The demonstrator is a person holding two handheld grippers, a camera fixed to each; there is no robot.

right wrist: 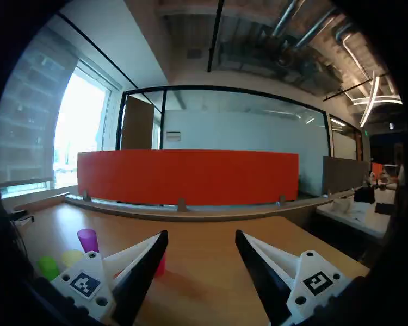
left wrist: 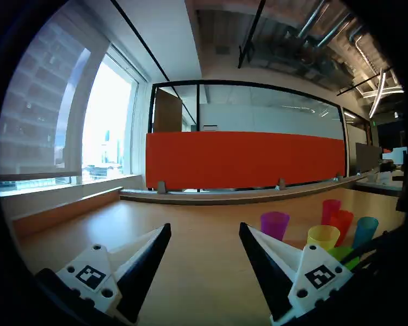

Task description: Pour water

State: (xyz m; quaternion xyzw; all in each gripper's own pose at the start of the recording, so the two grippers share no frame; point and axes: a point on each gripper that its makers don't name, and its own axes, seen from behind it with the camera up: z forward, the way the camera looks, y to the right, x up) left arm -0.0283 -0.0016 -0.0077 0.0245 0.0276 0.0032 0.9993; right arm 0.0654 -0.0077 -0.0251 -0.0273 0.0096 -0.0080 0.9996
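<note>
Here, above a wooden table, the left gripper: jaws spread wide, pinching nothing, bare tabletop in the gap between them. Just past the tip of the jaw on the view's right, a purple cup, upright and apart from the finger. Farther out on that same side, a close cluster of upright cups: pink cup at the back, orange cup in front of it, yellow cup nearer, teal cup outermost, green cup nearest and half hidden behind the jaw. Straight ahead of the gap, beyond the table's far edge, an orange partition; off past the other jaw, a bright window.

Likewise for the right gripper: jaws parted wide, gripping nothing, plain tabletop between them. Outside the jaw on this view's left, the purple cup farthest back, the yellow cup and green cup nearer and farther out. Behind that jaw's inner edge, a reddish cup, mostly hidden. Contents of the cups: cannot tell.
</note>
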